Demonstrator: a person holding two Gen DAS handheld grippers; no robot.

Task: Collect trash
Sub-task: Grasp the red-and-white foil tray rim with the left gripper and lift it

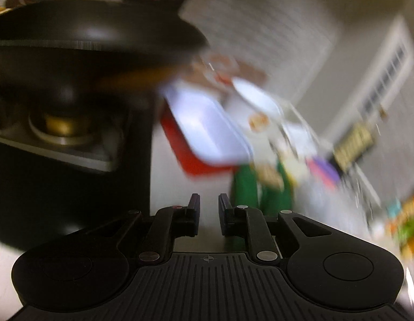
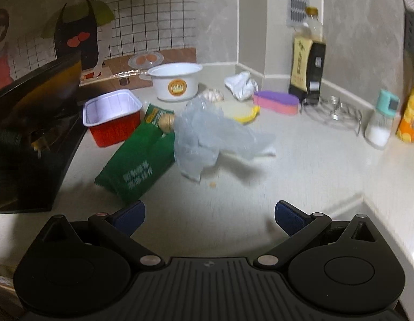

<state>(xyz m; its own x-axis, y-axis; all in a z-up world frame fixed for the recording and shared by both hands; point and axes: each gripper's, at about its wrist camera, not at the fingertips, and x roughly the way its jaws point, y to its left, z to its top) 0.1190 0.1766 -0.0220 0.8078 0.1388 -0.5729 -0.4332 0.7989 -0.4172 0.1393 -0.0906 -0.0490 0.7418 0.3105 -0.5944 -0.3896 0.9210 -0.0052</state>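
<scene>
Trash lies on the pale counter (image 2: 300, 165): a crumpled clear plastic bag (image 2: 207, 136), a green wrapper (image 2: 137, 165), a red tray with white lining (image 2: 112, 116), a white round bowl (image 2: 176, 84) and a crumpled white paper (image 2: 240, 84). My right gripper (image 2: 209, 215) is open and empty, a little short of the plastic bag. My left gripper (image 1: 209, 208) hovers near the stove with its jaws close together and nothing between them. The left wrist view is blurred; it shows the red tray (image 1: 204, 133) and green wrapper (image 1: 247, 190) ahead.
A black wok (image 1: 86, 45) sits on the stove (image 2: 27, 160) at the left. A sauce bottle (image 2: 308, 61), a purple and pink sponge (image 2: 276, 103), a wire rack (image 2: 332, 115), a small salt bottle (image 2: 381, 120) and an orange packet (image 2: 410, 115) stand along the right and back wall.
</scene>
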